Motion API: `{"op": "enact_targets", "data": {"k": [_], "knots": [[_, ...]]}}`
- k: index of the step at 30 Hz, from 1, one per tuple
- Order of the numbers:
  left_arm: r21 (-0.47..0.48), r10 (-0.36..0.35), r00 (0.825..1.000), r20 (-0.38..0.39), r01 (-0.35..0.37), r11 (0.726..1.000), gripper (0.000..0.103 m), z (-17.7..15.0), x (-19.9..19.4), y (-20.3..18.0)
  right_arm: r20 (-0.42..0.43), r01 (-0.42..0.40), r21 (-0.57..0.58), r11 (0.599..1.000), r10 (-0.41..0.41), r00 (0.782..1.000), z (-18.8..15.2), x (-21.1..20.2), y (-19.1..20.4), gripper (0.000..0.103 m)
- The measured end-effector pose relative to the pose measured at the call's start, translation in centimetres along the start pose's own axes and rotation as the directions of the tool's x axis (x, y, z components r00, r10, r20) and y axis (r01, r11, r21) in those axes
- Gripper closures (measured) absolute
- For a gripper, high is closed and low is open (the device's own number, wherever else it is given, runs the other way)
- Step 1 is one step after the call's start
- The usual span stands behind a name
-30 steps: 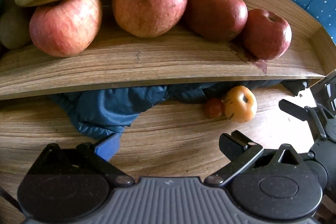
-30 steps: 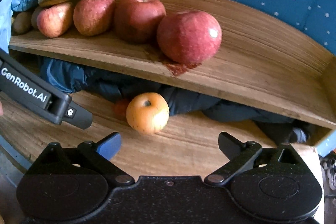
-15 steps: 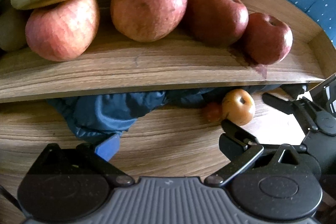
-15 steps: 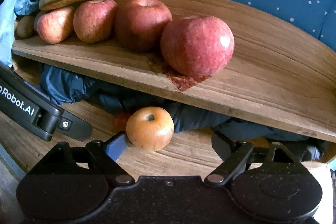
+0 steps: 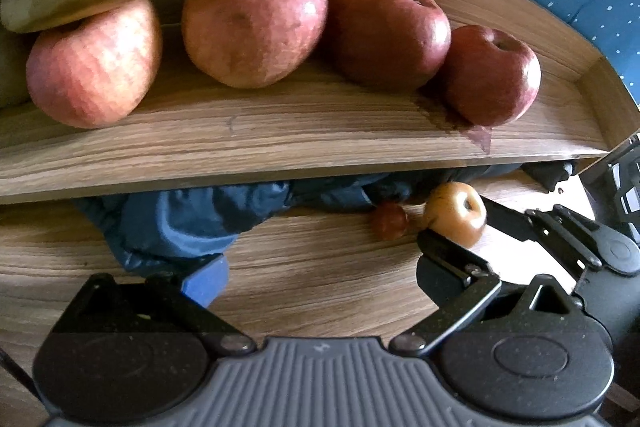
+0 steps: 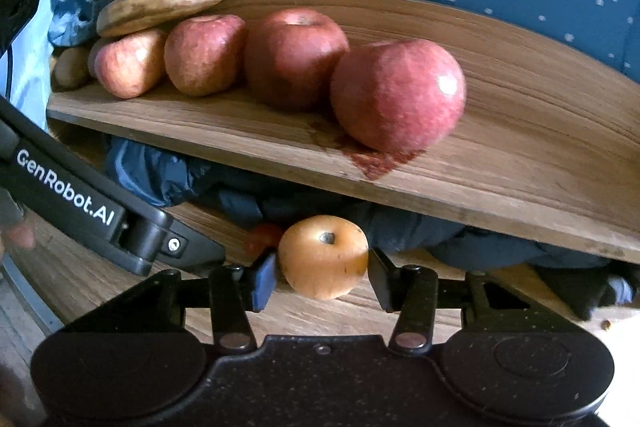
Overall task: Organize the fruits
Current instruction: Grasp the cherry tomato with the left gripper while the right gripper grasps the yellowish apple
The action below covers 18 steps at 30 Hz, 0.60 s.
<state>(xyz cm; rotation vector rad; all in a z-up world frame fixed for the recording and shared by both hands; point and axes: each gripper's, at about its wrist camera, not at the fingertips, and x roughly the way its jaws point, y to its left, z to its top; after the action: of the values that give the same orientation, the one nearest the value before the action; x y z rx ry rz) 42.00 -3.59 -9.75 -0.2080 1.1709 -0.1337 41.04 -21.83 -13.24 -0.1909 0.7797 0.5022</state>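
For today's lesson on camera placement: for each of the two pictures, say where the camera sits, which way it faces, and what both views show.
Left wrist: on the left gripper, angled down at the wooden shelf of red apples; its open jaws show.
Right wrist: on the right gripper, facing the orange fruit between its closing jaws; a fingertip shows.
Shared: shelf, apples, bananas, orange fruit, blue cloth.
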Motion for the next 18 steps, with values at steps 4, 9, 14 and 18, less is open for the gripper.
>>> {"op": "enact_targets", "data": {"k": [4,9,14,18], "knots": [[0.010,-0.008,1.000,0.004,0.008,1.000,0.004,0.0,0.7,-0.8,-0.009,0.030,0.031,0.999,-0.029,1.000,-0.5,-1.3,-0.7,0.053],[0.033,-0.022,1.000,0.015,0.021,0.999,0.012,0.0,1.7,-2.3,-0.018,0.059,0.060,0.996,-0.058,0.998,-1.4,-2.3,-1.3,0.053],[0.062,-0.037,0.999,0.030,0.035,0.997,0.022,0.0,2.4,-3.8,-0.022,0.071,0.082,0.994,-0.070,0.997,-1.9,-2.8,-1.6,0.053],[0.071,-0.044,0.998,0.042,0.040,0.997,0.033,0.0,2.8,-4.6,-0.020,0.067,0.091,0.994,-0.065,0.998,-1.7,-2.6,-1.3,0.053]]}}
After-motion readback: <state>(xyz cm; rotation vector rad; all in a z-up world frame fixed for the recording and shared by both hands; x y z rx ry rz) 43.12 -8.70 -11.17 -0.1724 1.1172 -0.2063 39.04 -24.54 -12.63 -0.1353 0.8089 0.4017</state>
